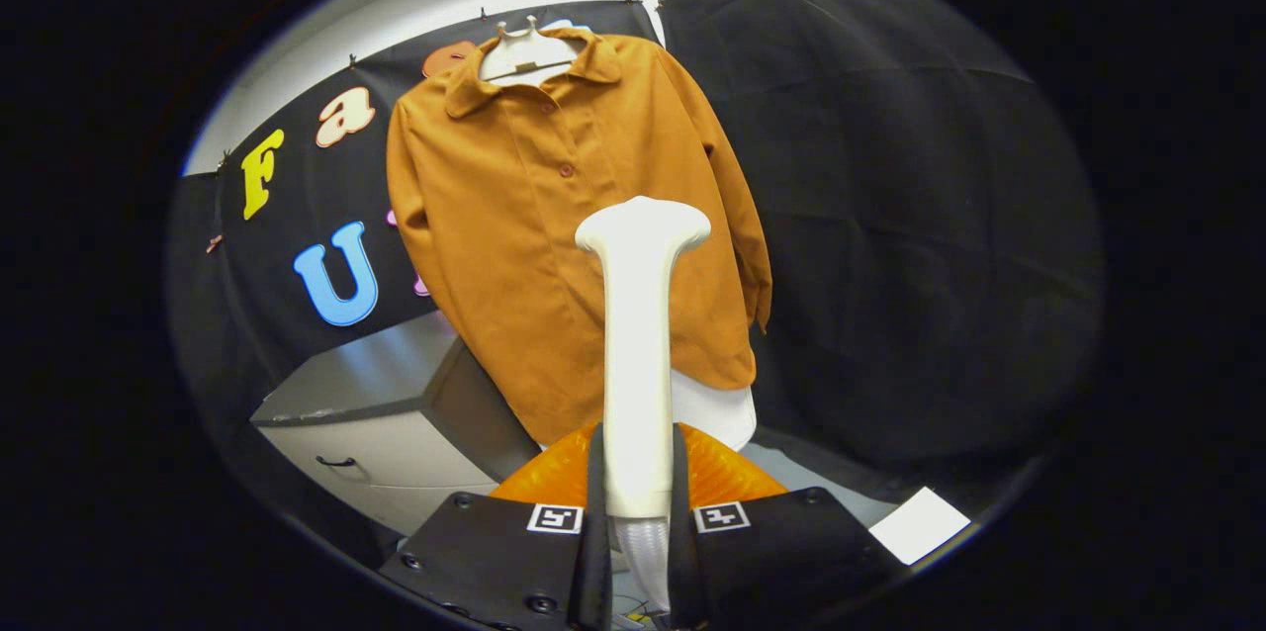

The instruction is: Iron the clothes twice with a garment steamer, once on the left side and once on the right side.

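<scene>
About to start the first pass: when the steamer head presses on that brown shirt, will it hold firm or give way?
Probably give way. The shirt hangs loose from a hanger at the collar, so it may swing back. Its hem hangs free and the cloth looks soft, likely to fold or bunch. The claw is shut on the steamer, whose head sits before the shirt's front.

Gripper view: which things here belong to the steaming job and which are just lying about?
For the job:
- gripper, shut on the white garment steamer
- brown button-up shirt on its hanger

Lying about:
- grey drawer cabinet
- white sheet
- orange object behind the steamer
</scene>
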Action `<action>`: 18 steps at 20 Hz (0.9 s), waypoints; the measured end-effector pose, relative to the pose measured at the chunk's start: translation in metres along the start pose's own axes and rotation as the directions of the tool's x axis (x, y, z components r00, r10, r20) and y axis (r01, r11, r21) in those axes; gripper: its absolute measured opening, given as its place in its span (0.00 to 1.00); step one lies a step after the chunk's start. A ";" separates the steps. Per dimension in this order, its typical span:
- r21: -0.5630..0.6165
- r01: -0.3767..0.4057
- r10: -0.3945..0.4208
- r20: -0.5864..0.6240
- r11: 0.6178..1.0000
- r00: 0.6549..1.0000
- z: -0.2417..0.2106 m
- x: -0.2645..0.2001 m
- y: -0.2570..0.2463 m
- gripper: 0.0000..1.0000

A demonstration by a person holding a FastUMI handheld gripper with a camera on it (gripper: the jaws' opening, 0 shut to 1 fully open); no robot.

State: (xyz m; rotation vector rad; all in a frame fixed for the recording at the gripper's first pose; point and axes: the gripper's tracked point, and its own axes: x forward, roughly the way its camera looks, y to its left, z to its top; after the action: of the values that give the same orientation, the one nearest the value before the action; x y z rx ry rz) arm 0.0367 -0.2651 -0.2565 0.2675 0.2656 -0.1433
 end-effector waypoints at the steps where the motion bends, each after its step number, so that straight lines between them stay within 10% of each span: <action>1: -0.004 -0.009 0.009 0.027 1.000 1.000 0.015 -0.004 0.009 0.26; 18: -0.144 -0.115 0.149 0.252 0.983 0.956 0.173 -0.078 0.194 0.26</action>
State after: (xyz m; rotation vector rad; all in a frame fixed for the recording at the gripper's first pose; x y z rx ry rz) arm 0.0375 -0.1198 -0.0268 0.1359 -0.0070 -0.0278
